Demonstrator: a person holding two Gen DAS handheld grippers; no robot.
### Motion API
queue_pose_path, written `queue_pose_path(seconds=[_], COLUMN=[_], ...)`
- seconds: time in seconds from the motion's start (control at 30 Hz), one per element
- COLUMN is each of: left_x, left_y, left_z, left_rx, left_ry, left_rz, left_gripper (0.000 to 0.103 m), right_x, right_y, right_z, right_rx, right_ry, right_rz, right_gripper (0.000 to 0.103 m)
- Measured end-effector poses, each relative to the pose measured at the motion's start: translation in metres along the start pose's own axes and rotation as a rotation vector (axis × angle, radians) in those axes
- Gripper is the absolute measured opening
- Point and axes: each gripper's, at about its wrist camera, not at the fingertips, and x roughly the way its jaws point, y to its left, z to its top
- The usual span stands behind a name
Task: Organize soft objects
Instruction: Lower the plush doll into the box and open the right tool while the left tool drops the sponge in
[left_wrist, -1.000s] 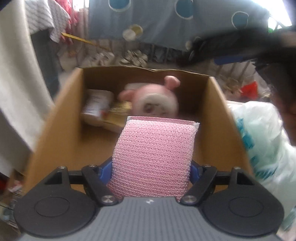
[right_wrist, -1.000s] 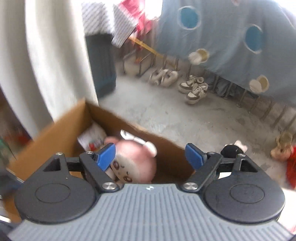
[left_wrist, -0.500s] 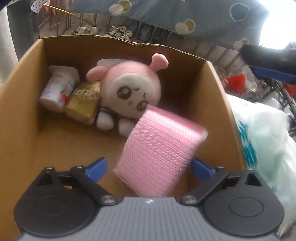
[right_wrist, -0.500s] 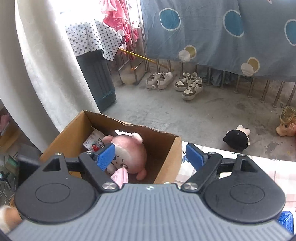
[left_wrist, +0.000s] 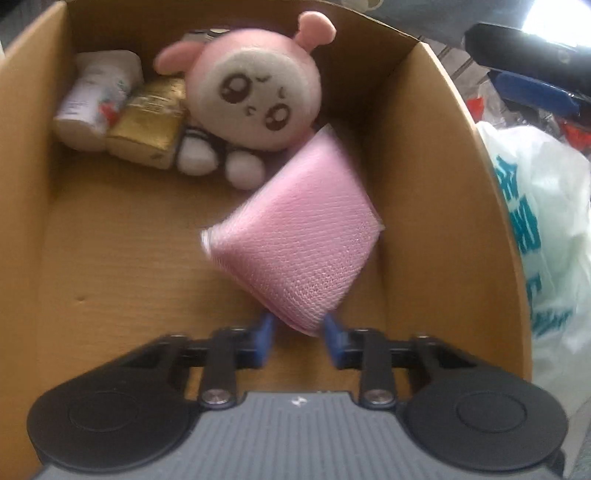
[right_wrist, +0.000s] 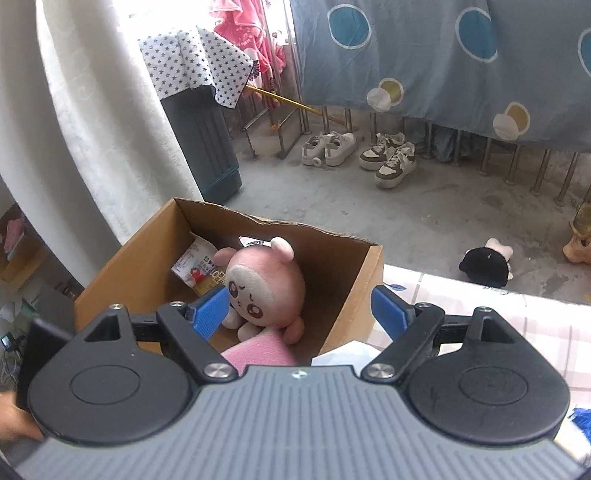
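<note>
Inside one cardboard box (left_wrist: 436, 206) sit one pink plush toy (left_wrist: 255, 99), one pink mesh sponge (left_wrist: 299, 240) lying aslant on the floor, long axis toward the far right corner, and two small packets. Left gripper (left_wrist: 297, 334) jaws are closing, the sponge's near corner between them. Right gripper (right_wrist: 299, 308) stands spread, empty.

Black linkage arms; blue fingertips (right_wrist: 210, 308); ribbed grey housing; silver pivot screws.
</note>
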Motion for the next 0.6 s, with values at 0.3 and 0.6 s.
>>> queue_pose_path(seconds=[0.3,0.6], left_x=[0.024,-0.004], left_y=[-0.040,-0.027], left_z=[0.021,0.014], left_rx=[0.109,0.067], left_ry=[-0.057,-0.098], left_rz=[-0.052,0.043], left_gripper=[0.005,0.074], right_x=[0.015,0.007], right_y=[-0.012,-0.034], right_z=[-0.006,-0.006], right_rx=[0.043,0.121], right_ry=[0.006,-0.014], right_rz=[0.013,0.021], right_gripper=[0.083,0.083])
